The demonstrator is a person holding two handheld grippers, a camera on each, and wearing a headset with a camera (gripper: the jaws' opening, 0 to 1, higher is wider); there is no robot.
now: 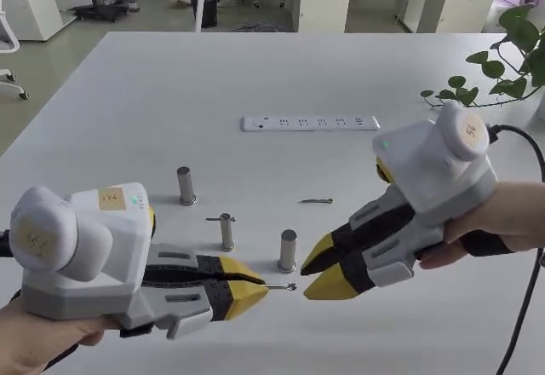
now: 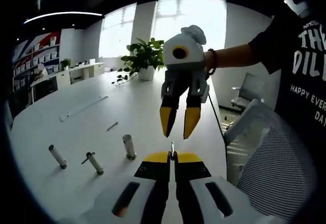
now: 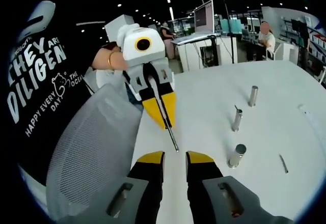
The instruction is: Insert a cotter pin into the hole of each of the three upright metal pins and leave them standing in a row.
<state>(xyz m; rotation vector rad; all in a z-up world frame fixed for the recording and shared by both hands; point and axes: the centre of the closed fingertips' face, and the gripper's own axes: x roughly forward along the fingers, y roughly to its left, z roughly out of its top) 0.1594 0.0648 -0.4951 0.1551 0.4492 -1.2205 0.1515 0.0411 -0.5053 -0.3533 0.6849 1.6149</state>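
Observation:
Three upright metal pins stand in a slanted row on the white table: the far one (image 1: 186, 186), the middle one (image 1: 226, 232) with a cotter pin through its top, and the near one (image 1: 288, 250). My left gripper (image 1: 258, 291) is shut on a cotter pin (image 1: 282, 287) that sticks out from its tips, just in front of the near pin. My right gripper (image 1: 311, 279) is open, its tips facing that cotter pin's free end. In the right gripper view the held cotter pin (image 3: 171, 135) points at the gap between my open jaws. A loose cotter pin (image 1: 316, 200) lies further back.
A white power strip (image 1: 311, 123) lies across the middle of the table. A potted plant (image 1: 502, 60) trails over the far right edge. A cable (image 1: 530, 256) hangs from the right gripper. A mesh chair (image 2: 270, 152) stands beside the table.

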